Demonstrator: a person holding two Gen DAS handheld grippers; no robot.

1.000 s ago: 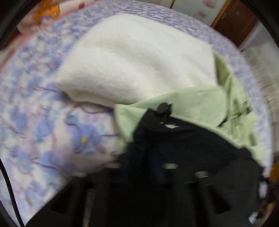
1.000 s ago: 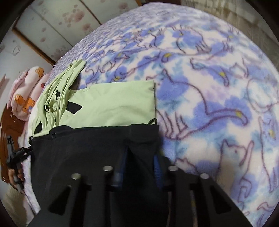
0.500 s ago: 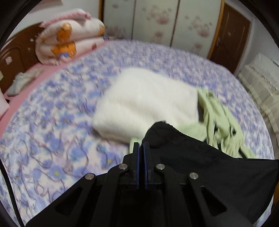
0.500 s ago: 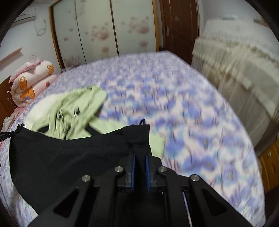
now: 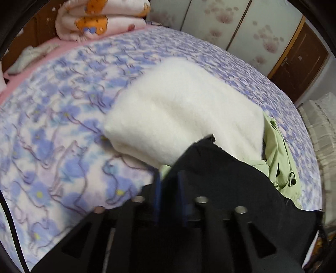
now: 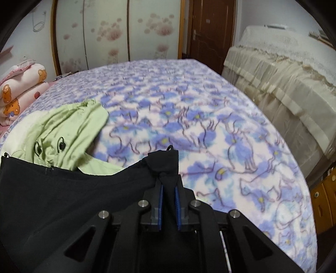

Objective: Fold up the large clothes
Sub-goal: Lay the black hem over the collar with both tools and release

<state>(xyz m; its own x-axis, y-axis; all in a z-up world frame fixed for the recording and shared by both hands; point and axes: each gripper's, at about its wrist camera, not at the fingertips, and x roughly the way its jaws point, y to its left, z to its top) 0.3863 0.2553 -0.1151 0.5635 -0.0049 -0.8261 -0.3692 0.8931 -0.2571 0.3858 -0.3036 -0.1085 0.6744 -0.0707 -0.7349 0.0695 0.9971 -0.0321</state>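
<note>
Since the earlier frames the black, thin-woven garment has come up off the bed: a second ago it lay flat across the pale green jacket, and now its top edge hangs slung between the two hand-held grippers, sagging in the middle. The right hand-held gripper is nearly closed, its blue pads pinching a bunched corner of the black cloth that sticks up just past the fingertips. The left hand-held gripper has just been opening; black fabric lies between its fingers, though blur hides whether the pads press on it, so its hold looks loose at best.

Just beyond the left hand-held gripper lies a folded, fluffy cream-white blanket, with the crumpled green jacket to its right and partly under the black cloth. All of this rests on the bed with the blue-flowered fleece cover. Well beyond, at the head of the bed, sits a rolled pink quilt with orange bears.

Judging by this, the white piece is done, the black garment is only picked up and not yet folded, and the green jacket is untouched, so most of the work remains
</note>
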